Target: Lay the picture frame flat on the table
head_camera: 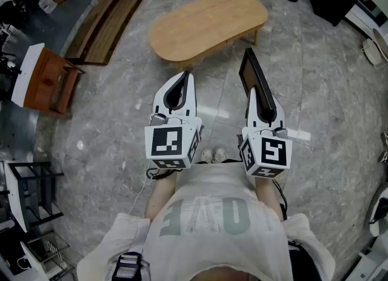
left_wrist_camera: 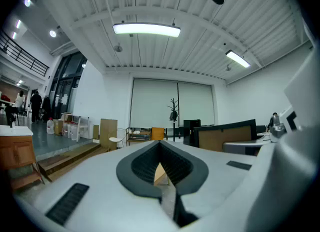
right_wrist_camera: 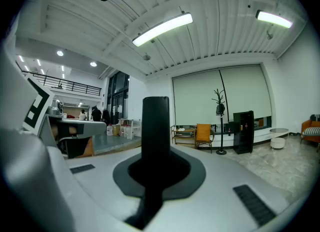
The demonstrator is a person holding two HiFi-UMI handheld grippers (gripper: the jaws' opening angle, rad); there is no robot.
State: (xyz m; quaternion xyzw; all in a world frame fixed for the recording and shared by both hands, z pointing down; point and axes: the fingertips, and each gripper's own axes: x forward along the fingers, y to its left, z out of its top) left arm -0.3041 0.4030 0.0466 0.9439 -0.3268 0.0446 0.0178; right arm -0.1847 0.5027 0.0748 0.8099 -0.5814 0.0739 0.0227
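The picture frame [head_camera: 255, 79] is black and thin, and I see it edge-on, standing upright above the floor. My right gripper [head_camera: 253, 94] is shut on its lower part. In the right gripper view the frame's edge [right_wrist_camera: 155, 126] rises as a dark bar between the jaws. In the left gripper view the frame [left_wrist_camera: 227, 137] shows a brown back inside a black rim, at the right. My left gripper [head_camera: 183, 76] is shut on nothing and held level beside the right one. The oval wooden table [head_camera: 206, 25] lies ahead of both grippers.
A wooden cabinet with a white top [head_camera: 42, 80] stands at the left. Wooden steps [head_camera: 109, 19] run along the far left. A black shelf rack [head_camera: 24, 195] sits at the near left. The person's shoes [head_camera: 213, 154] stand on the grey marble floor.
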